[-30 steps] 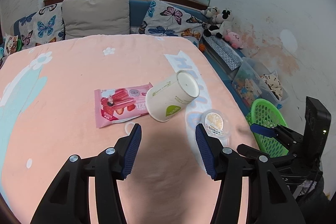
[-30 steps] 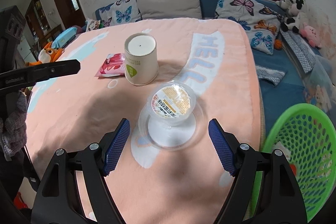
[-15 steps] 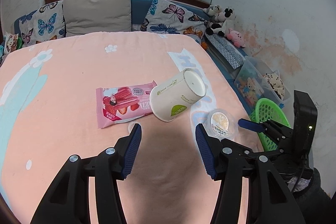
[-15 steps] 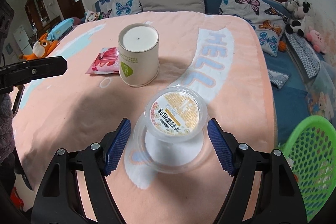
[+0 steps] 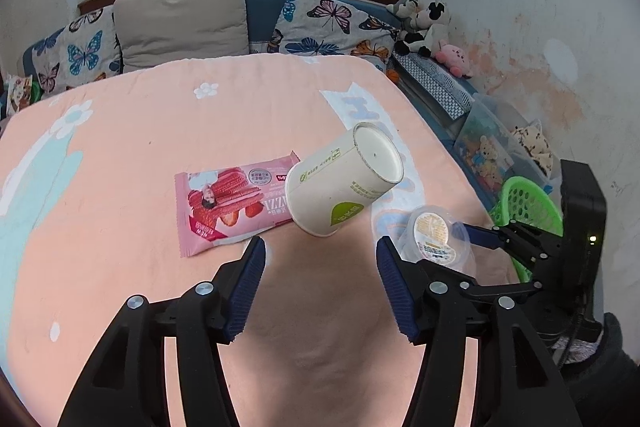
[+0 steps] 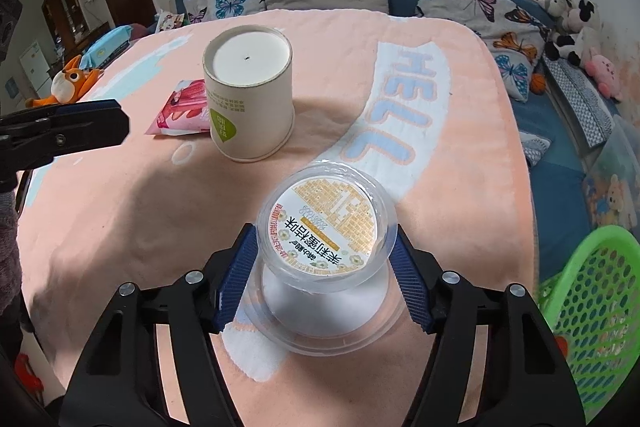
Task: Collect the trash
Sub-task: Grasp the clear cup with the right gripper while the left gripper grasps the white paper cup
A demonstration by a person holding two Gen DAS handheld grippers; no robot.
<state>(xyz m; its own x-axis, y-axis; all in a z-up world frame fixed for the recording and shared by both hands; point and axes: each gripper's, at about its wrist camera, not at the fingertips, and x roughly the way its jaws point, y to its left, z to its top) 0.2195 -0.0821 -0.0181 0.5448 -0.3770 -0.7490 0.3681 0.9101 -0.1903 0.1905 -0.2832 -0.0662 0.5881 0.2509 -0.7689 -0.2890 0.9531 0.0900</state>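
1. the right gripper [image 6: 323,267] sits nearest, its blue pads [image 6: 236,277] closing in on the clear plastic dessert cup [image 6: 326,227]; the jaws have just been narrowing, and in the right wrist view both pads now sit at the cup's side walls. whether they press yet i cannot tell.
2. the dessert cup stands upside down on the peach blanket [image 6: 120,211], wide rim down and labelled base up, so its short axis runs vertical. i judge it light, thin-walled and springy, a bit slick; a hard squeeze could buckle it, so a hold across the narrower body just above the flared rim suits it.
3. the left gripper [image 5: 320,267] hovers over bare blanket, jaws about half open and holding nothing.
4. just beyond it stands the paper cup [image 5: 344,183], also inverted, closed base up. it looks tilted in the left wrist view but upright in the right wrist view, so i read the tilt as lens distortion. likely light and crushable; grip mid-wall across its width.
5. touching the cup's left side lies the pink snack wrapper [image 5: 236,203], flat, its long axis running left to right. soft, crinkly film; pinch an edge.
6. off the bed's right edge, below blanket level, waits the green plastic basket [image 6: 592,291], probably where the trash goes.
7. farthest back are butterfly pillows [image 5: 332,23] and plush toys [image 5: 424,27] under the window.
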